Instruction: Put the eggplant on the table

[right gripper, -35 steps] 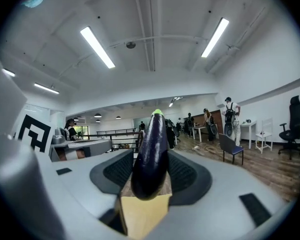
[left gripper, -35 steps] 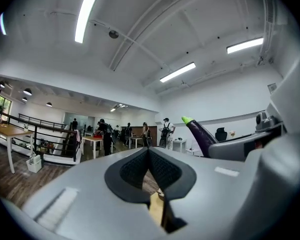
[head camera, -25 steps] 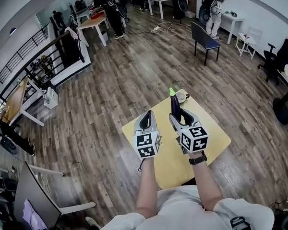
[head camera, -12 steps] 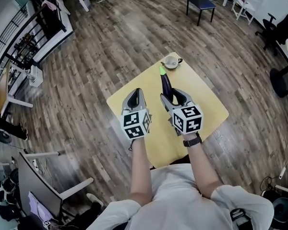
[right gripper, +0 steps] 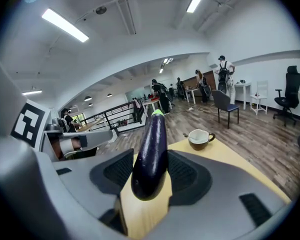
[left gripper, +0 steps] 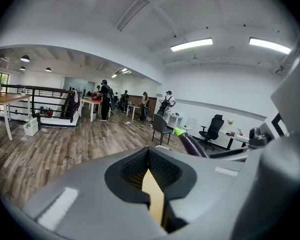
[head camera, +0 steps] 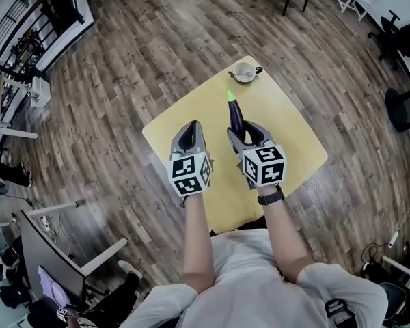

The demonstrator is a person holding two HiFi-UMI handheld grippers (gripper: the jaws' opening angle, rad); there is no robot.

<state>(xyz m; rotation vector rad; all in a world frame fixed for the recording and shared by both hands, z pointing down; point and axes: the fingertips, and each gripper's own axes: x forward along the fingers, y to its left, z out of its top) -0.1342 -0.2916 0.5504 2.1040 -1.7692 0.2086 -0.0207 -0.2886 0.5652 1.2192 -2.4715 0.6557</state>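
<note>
Yellow table on plank floor, cup at table's far corner, right gripper clamping eggplant over table, left gripper closed, empty.

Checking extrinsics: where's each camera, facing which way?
Head view: head-mounted, steeply down at table; forearms, left tongs, right tongs show.
Left gripper view: on left tongs, facing over floor; shut tongs show.
Right gripper view: on right tongs, toward cup; tongs clamp eggplant.
Shared: eggplant in all three.

One purple eggplant, one brown cup, one square yellow table
</note>
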